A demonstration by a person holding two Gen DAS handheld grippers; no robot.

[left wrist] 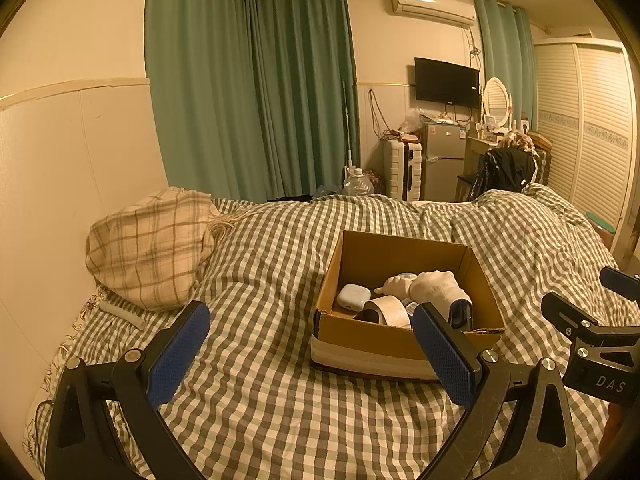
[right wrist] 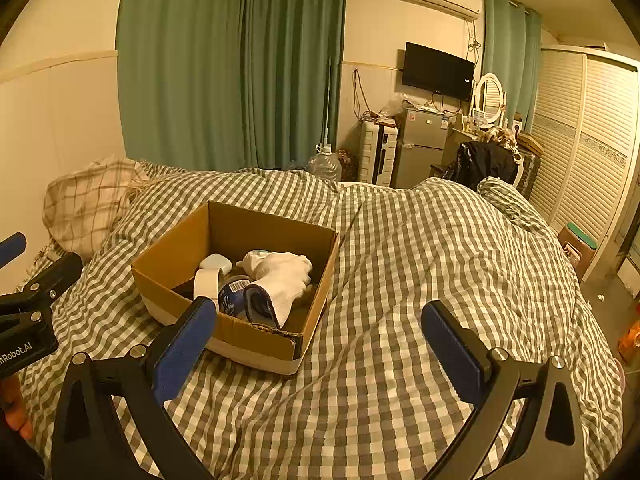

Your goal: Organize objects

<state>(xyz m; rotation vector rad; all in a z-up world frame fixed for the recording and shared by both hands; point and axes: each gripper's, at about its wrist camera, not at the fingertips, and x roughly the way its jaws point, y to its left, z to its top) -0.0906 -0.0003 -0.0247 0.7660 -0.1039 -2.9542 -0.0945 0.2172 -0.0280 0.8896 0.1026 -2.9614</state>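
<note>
An open cardboard box (left wrist: 352, 252) (right wrist: 176, 240) sits on the checked bedcover. Inside it lie a white glove (left wrist: 436, 286) (right wrist: 286, 276), a small white case (left wrist: 352, 297) (right wrist: 216, 263), a roll of tape (left wrist: 390, 310) (right wrist: 208, 284) and a dark blue round item (right wrist: 234, 294). My left gripper (left wrist: 312, 344) is open and empty, just in front of the box on its left side. My right gripper (right wrist: 320, 344) is open and empty, in front of the box and to its right. Each gripper shows at the edge of the other's view.
A plaid pillow (left wrist: 148, 248) lies at the bed's left by the wall. A pale stick-like item (left wrist: 122, 314) lies in front of it. Green curtains, a suitcase (left wrist: 402, 168), a small fridge (left wrist: 442, 160) and a wardrobe (left wrist: 584, 128) stand beyond the bed.
</note>
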